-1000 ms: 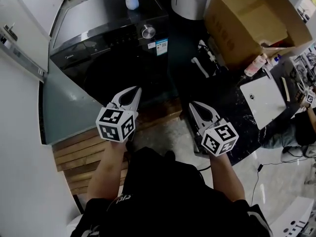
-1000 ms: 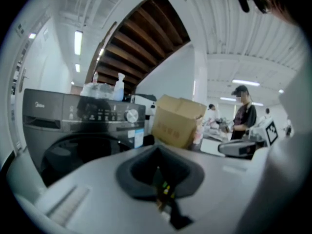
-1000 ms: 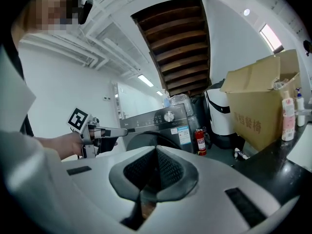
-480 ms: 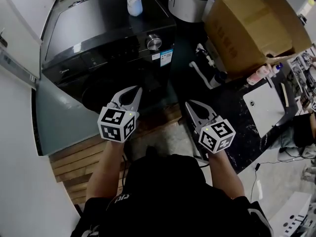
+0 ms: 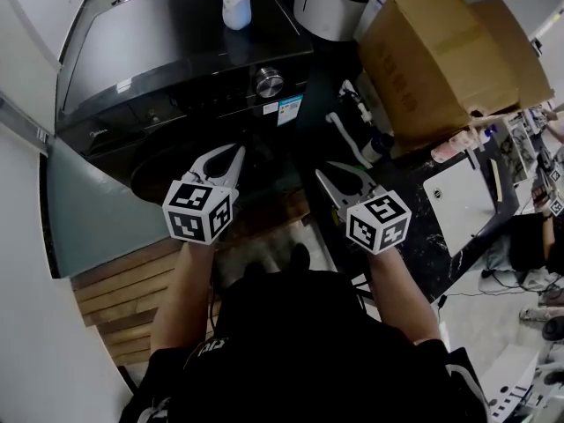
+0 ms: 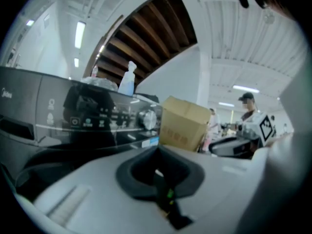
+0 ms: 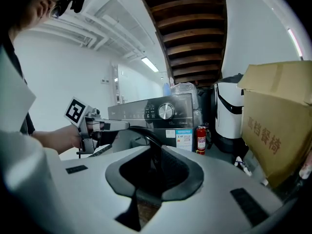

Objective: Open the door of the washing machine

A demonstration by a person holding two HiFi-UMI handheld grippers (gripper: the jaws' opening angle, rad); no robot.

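Observation:
The black washing machine (image 5: 176, 51) stands ahead, its silver knob (image 5: 269, 82) on the control panel and its dark round door (image 5: 154, 176) below, closed. My left gripper (image 5: 235, 152) is shut and empty, just in front of the door's upper right part; I cannot tell if it touches. In the left gripper view its jaws (image 6: 157, 152) meet under the panel. My right gripper (image 5: 328, 176) hangs right of the machine's front. Its jaws have just been opening; a narrow gap shows in the right gripper view (image 7: 156, 149), with nothing in it.
A white spray bottle (image 5: 236, 3) stands on the machine's top. A large cardboard box (image 5: 441, 51) and a white appliance (image 5: 330, 3) sit to the right, with a small fire extinguisher (image 7: 201, 139) between. Wooden planks (image 5: 115, 298) lie at the lower left. People stand at the far right.
Both grippers have moved forward, closer to the machine's front. The left one now lies over the door's upper edge; the machine looks larger and nearer.

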